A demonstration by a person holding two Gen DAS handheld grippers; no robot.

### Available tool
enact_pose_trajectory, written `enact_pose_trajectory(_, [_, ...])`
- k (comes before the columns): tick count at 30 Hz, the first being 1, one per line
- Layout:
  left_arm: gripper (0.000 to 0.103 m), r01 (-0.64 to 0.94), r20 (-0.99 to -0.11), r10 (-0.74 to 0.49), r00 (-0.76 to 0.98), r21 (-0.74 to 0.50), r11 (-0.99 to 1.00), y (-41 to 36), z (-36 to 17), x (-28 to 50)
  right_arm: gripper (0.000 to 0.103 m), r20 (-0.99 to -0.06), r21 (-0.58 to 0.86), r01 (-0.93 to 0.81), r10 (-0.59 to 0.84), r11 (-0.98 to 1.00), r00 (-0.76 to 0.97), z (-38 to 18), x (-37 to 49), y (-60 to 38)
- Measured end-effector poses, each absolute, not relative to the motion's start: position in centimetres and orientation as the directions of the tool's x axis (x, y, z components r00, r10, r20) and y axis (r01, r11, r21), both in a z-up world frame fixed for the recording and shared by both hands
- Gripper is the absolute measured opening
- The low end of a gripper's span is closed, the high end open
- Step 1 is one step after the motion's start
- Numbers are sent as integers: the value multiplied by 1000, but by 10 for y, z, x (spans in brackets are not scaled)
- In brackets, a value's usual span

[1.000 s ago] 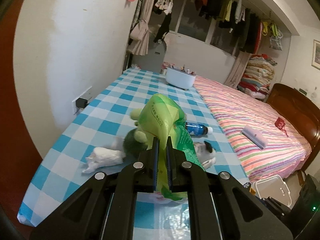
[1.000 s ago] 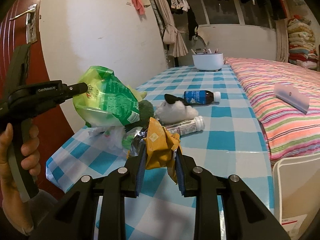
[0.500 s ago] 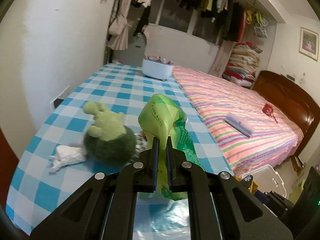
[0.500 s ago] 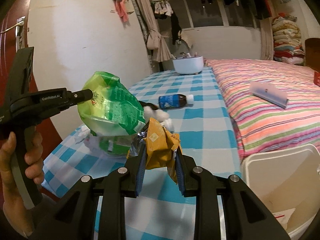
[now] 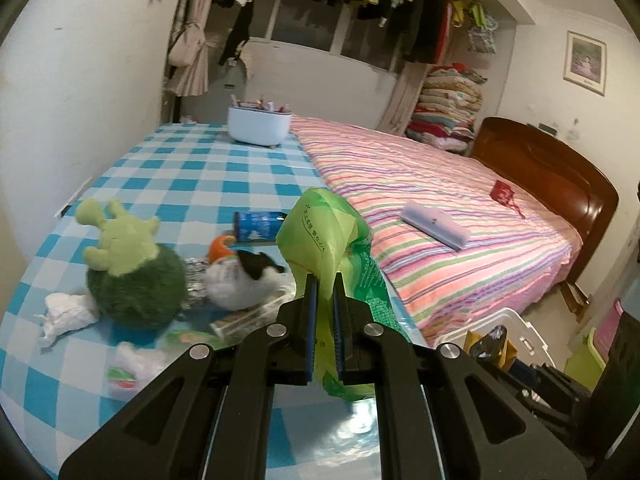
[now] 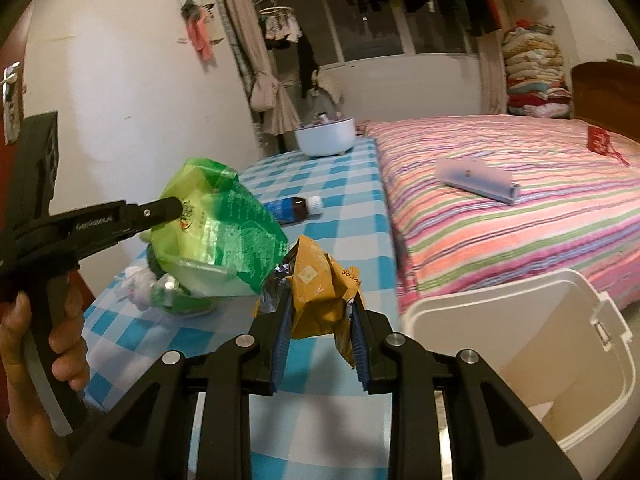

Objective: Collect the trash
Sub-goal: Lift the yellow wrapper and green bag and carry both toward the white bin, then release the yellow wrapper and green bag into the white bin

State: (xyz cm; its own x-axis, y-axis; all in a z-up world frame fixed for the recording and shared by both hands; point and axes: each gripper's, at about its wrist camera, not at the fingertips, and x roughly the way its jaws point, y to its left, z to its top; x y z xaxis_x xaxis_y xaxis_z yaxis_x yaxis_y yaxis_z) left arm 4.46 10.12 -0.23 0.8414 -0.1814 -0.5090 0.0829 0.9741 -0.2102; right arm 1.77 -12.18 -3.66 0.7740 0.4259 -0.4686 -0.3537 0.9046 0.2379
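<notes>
The green snack bag (image 6: pixel 216 236) is hanging in the air above the near edge of the table (image 5: pixel 192 168), pinched at one crinkled corner by the left tongs (image 5: pixel 323 292), which are clenching it tightly. The yellow wrapper (image 6: pixel 324 292) is sitting crumpled between the blades of the right tongs (image 6: pixel 320 320), which are grasping it just beside the open white bin (image 6: pixel 520 320). Both look like thin, light film with a foil lining: soft, crushable and likely slippery, so a pinch on a folded seam or edge should be holding best. More trash is lying on the checked tablecloth: a crumpled tissue (image 5: pixel 68 314), a blue-labelled bottle (image 5: pixel 258 226) and a small wrapper (image 5: pixel 122 372), around a fuzzy green plush toy (image 5: pixel 128 280) and a white plush toy (image 5: pixel 244 280). The striped bed (image 5: pixel 460 216) is running alongside.
</notes>
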Motion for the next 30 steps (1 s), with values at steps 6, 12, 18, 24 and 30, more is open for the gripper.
enact_pose_trajectory(6, [7, 139, -506, -229, 831, -210, 968, 80, -7, 48, 26, -475, 247, -266, 355, 932, 805, -41, 17, -154])
enact_pose_trajectory(12, [7, 185, -505, -269, 820, -210, 960, 63, -10, 50, 26, -486, 263, -184, 295, 947, 823, -46, 18, -181])
enact_pose_trajectory(18, [7, 225, -510, -296, 808, -197, 954, 47, -13, 50, 29, -498, 260, -114, 234, 959, 835, -49, 18, -195])
enact_pose_trajectory(24, [7, 256, -509, -324, 798, -201, 945, 33, -12, 50, 39, -514, 275, -48, 189, 960, 837, -53, 20, -209])
enact_pose_trajectory(30, [7, 288, -515, -351, 782, -200, 936, 19, -14, 50, 53, -507, 315, 4, 165, 949, 846, -54, 18, -226])
